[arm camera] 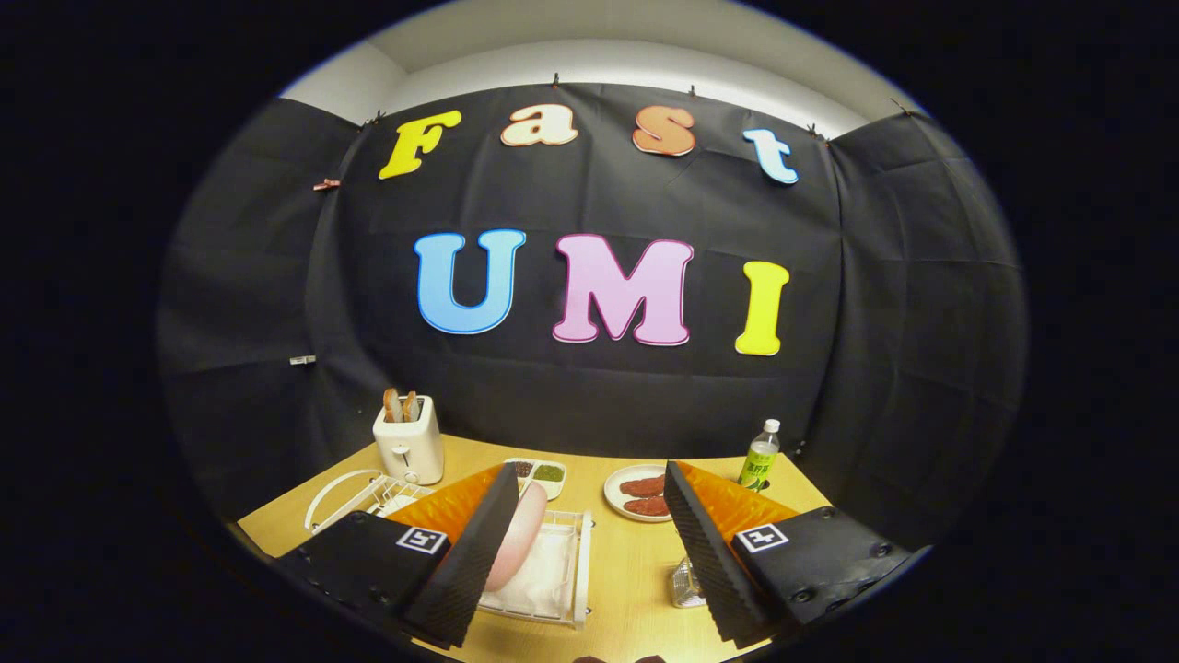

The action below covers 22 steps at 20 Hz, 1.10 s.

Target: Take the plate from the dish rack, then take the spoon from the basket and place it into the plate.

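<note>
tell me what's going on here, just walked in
A person is holding a two-finger gripper above a wooden table, with its fingers wide open and holding nothing. A pink plate stands on edge in the white dish rack, just ahead of the left finger, so it has not been taken out yet. A clear basket sits by the right finger. Beyond the fingers are a toaster with bread, a dish of meat slices, a small condiment tray and a bottle.
</note>
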Tool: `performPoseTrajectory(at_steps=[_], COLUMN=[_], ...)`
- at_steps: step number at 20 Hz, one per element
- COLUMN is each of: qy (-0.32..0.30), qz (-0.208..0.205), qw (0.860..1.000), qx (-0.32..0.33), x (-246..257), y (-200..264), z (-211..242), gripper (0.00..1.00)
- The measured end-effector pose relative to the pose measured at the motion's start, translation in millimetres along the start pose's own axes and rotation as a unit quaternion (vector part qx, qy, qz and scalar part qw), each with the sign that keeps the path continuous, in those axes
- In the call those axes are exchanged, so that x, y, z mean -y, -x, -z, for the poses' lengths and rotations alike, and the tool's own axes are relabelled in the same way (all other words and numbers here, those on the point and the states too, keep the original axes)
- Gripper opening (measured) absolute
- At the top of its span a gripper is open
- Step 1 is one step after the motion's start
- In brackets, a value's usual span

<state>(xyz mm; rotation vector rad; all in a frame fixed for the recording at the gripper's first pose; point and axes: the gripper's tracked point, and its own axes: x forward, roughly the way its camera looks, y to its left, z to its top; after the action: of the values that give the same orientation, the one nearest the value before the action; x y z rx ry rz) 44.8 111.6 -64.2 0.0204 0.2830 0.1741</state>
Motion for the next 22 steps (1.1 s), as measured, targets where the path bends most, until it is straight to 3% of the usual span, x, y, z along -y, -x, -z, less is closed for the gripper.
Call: performPoseTrajectory(at_steps=[5,12,18,22], qy=[-0.008,-0.006,-0.062,-0.124], qz=[-0.011,0.006,0.016,0.024], qw=[0.998,0.986,0.963,0.947], qx=[-0.057,-0.165,-0.263,-0.297], x=[-26.7,-38.7,-46.6,-59.0], y=[-41.9,-100.0,-117.6,-124.1], z=[30.9,97.6,147.3,160.9], gripper=[0.97,0.95,0.73,0.43])
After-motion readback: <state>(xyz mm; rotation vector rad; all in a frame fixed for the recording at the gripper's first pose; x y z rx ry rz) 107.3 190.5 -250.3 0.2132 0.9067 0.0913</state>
